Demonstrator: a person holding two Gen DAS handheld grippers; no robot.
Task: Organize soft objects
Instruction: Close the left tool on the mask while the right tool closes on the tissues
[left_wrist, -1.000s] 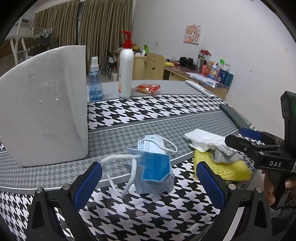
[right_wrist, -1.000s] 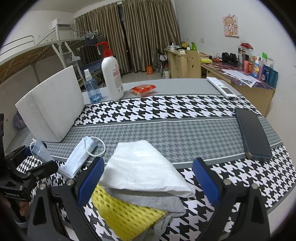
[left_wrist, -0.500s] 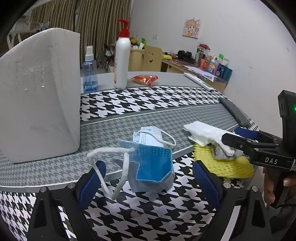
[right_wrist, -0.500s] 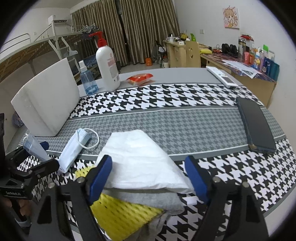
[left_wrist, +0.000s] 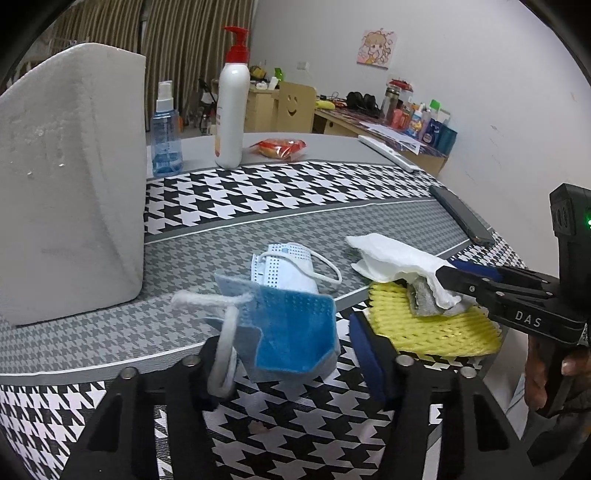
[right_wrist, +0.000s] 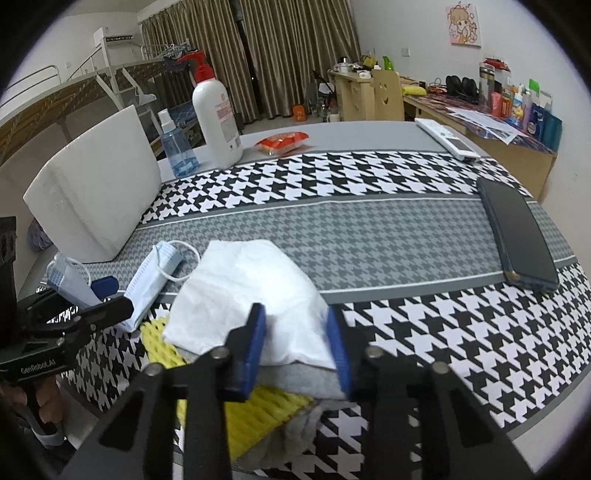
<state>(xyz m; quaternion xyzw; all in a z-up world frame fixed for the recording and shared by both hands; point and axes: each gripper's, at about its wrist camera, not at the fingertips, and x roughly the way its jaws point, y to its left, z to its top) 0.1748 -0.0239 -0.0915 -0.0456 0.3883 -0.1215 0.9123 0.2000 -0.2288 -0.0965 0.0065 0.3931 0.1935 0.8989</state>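
My left gripper is shut on a blue and grey face mask whose white ear loop hangs down, a little above the table's near edge. A second pale blue mask lies just behind it. My right gripper is shut on a white folded cloth and the grey cloth under it. Both rest on a yellow foam net. In the left wrist view the pile lies to the right, with the right gripper closed on it.
A white foam block stands at the left. A pump bottle, a spray bottle and a red snack packet are at the back. A phone and a remote lie at the right.
Both grippers have closed: the left on the blue and grey mask, the right on the white and grey cloths. Both have also moved slightly forward over the table.
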